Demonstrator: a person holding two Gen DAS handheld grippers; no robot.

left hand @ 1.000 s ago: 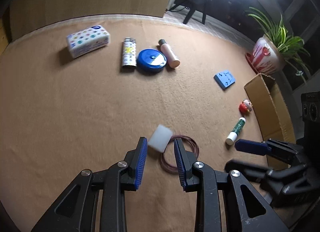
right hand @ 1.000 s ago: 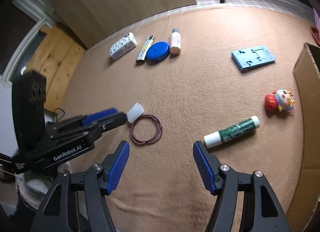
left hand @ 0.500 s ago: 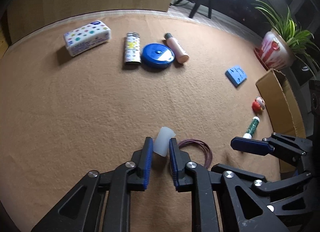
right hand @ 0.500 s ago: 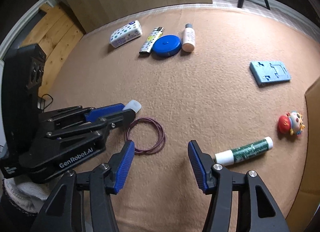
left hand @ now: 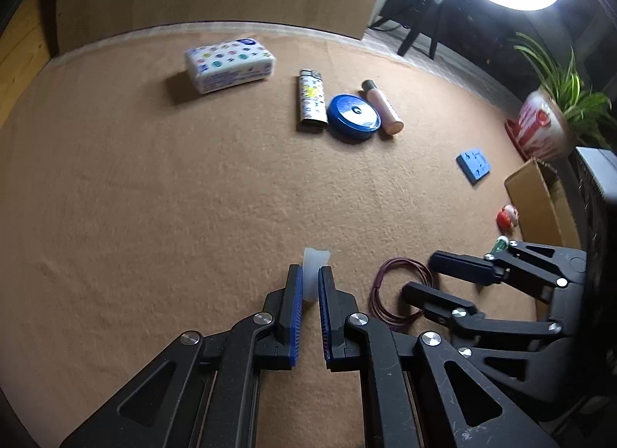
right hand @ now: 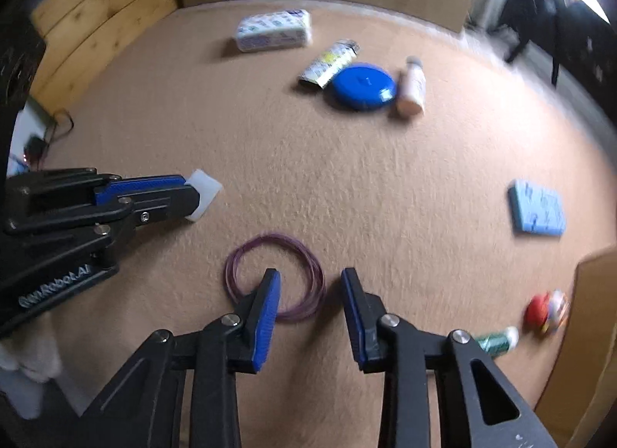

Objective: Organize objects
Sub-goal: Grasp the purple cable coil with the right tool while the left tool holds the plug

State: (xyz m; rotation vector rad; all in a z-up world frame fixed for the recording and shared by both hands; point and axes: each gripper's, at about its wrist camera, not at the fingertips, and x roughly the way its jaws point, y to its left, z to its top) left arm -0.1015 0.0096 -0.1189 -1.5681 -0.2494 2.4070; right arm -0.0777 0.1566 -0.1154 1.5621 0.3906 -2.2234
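Tan felt covers the counter [left hand: 154, 197]; the landmark for all places below is the purple wire ring [right hand: 273, 274].

Left gripper [left hand: 310, 286]: jaws clenched on the white translucent block [left hand: 314, 270], pads pressing both flat sides; the block's top edge sticks out past the jaw tips. In the right wrist view the block [right hand: 204, 193] sits up and left of the ring, apart from it.

Right gripper [right hand: 308, 305]: jaws closing, not yet pinching. One blue pad stands inside the ring, the other outside it, w/ the ring's right-hand arc between them. Ring lies flat on the felt.

Far beyond the ring, near the counter's back edge, a row: tissue pack [left hand: 229, 64], lighter [left hand: 310, 102], blue round lid [left hand: 354, 116], pink tube [left hand: 381, 106]. Lighter, lid and tube sit just beside each other; the tissue pack is apart from them.

Right of the ring: blue foam pad [right hand: 538, 207], well apart. Nearer the right edge: small red-and-white figurine [right hand: 545, 311] and green glue stick [right hand: 495, 340], both close to the cardboard box [left hand: 540, 201].

Open room: wide bare felt btwn the ring and the far row, and to the left of the block.
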